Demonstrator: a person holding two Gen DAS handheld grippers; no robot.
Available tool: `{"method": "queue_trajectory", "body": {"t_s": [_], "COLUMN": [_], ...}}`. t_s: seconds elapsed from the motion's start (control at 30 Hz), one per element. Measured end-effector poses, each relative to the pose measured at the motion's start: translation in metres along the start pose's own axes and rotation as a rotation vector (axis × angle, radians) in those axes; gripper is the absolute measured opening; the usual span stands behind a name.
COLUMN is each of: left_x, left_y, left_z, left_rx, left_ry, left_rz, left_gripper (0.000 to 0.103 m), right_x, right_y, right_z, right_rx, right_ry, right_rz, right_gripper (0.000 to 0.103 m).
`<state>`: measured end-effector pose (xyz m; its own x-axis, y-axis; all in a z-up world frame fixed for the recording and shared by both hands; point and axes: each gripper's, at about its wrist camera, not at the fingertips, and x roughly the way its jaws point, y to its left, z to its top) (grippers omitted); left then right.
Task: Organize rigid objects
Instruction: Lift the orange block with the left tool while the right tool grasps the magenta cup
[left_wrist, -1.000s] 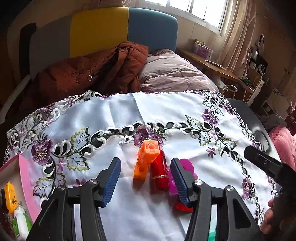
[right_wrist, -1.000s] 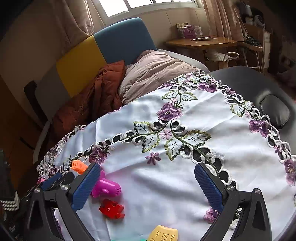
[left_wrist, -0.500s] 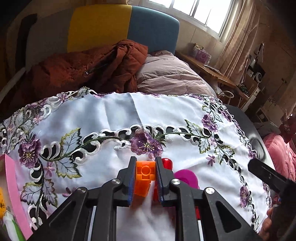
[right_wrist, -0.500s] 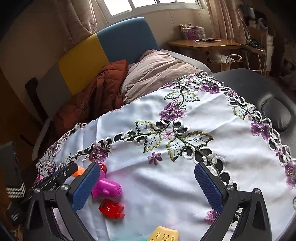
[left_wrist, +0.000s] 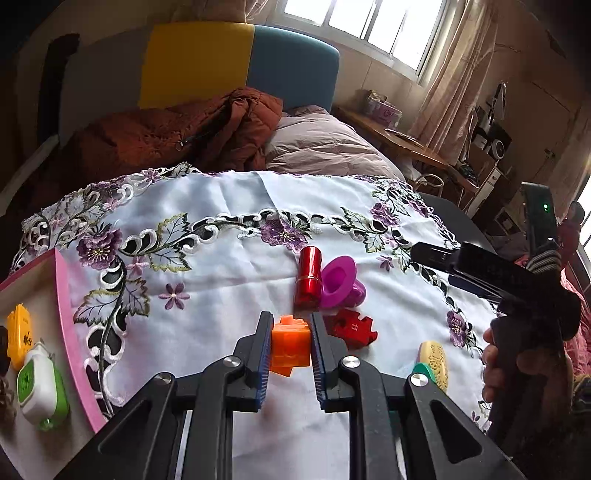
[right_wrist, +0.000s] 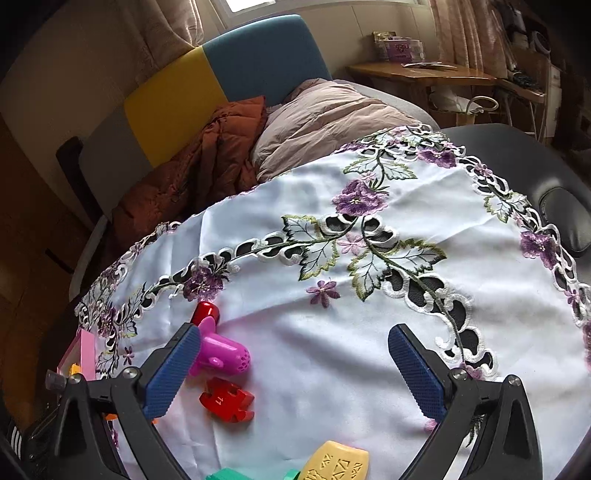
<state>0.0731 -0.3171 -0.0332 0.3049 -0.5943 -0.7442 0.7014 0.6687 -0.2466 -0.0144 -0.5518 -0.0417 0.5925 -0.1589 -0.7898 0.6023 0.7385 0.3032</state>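
My left gripper (left_wrist: 290, 332) is shut on an orange block (left_wrist: 290, 345) and holds it above the white embroidered cloth (left_wrist: 229, 288). Beyond it lie a red cylinder (left_wrist: 308, 278), a magenta funnel-shaped toy (left_wrist: 341, 284), a red puzzle piece (left_wrist: 352, 328) and a yellow piece (left_wrist: 434, 360). My right gripper (right_wrist: 295, 373) is open and empty over the cloth (right_wrist: 369, 332). The magenta toy (right_wrist: 221, 352), the red cylinder (right_wrist: 205, 312), the red puzzle piece (right_wrist: 227, 400) and the yellow piece (right_wrist: 338, 461) lie near its left finger.
A pink tray (left_wrist: 70, 332) at the left edge holds a yellow piece (left_wrist: 20, 334) and a white-green toy (left_wrist: 40, 387). A teal piece (right_wrist: 229, 474) lies at the front. A brown jacket (left_wrist: 177, 136) and pillow (left_wrist: 317, 144) lie behind the table.
My left gripper closed on the orange block, then lifted it and drew it back from the red cylinder. The right gripper stayed open and barely moved.
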Motion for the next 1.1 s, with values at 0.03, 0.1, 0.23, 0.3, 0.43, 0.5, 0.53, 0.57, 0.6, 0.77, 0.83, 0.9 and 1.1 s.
{"method": "queue_trajectory", "body": {"t_s": [0.03, 0.1, 0.23, 0.3, 0.43, 0.5, 0.53, 0.57, 0.6, 0.77, 0.83, 0.9, 1.1], "left_x": [-0.004, -0.013, -0.027, -0.034, -0.046, -0.051, -0.053, -0.055, -0.058, -0.07, -0.075, -0.079, -0.091], "left_y": [0.001, 0.002, 0.007, 0.008, 0.013, 0.017, 0.019, 0.021, 0.022, 0.032, 0.036, 0.039, 0.049], "left_z": [-0.003, -0.008, -0.018, -0.022, -0.029, -0.032, -0.034, -0.035, -0.037, -0.042, -0.043, -0.044, -0.049], "left_rx": [0.0, -0.006, -0.02, -0.02, -0.035, -0.048, -0.056, -0.062, -0.066, -0.089, -0.098, -0.106, -0.127], "left_ry": [-0.003, -0.007, -0.013, -0.021, -0.03, -0.035, -0.035, -0.038, -0.04, -0.048, -0.055, -0.06, -0.08], "left_rz": [0.0, 0.0, -0.004, 0.0, -0.003, -0.005, -0.007, -0.008, -0.007, -0.002, 0.0, 0.003, 0.011], "left_gripper": [0.018, 0.018, 0.018, 0.018, 0.018, 0.018, 0.018, 0.018, 0.018, 0.018, 0.018, 0.018, 0.018], "right_x": [0.001, 0.002, 0.002, 0.004, 0.015, 0.023, 0.027, 0.032, 0.037, 0.064, 0.073, 0.08, 0.065], "right_y": [0.002, 0.007, 0.017, 0.02, 0.023, 0.026, 0.027, 0.027, 0.028, 0.032, 0.04, 0.047, 0.057], "right_z": [-0.001, -0.003, -0.006, -0.008, -0.009, -0.008, -0.008, -0.007, -0.006, -0.004, -0.005, -0.007, -0.008], "right_rx": [-0.009, -0.031, -0.069, -0.065, -0.012, 0.005, 0.019, 0.034, 0.053, 0.118, 0.088, 0.053, -0.061], "right_ry": [0.005, 0.011, 0.027, 0.046, 0.105, 0.138, 0.149, 0.161, 0.172, 0.237, 0.266, 0.29, 0.252], "right_rz": [0.008, 0.017, 0.067, 0.1, 0.167, 0.182, 0.183, 0.178, 0.17, 0.164, 0.128, 0.086, 0.052], "right_gripper": [0.102, 0.102, 0.099, 0.099, 0.099, 0.099, 0.099, 0.099, 0.099, 0.099, 0.081, 0.049, 0.046]}}
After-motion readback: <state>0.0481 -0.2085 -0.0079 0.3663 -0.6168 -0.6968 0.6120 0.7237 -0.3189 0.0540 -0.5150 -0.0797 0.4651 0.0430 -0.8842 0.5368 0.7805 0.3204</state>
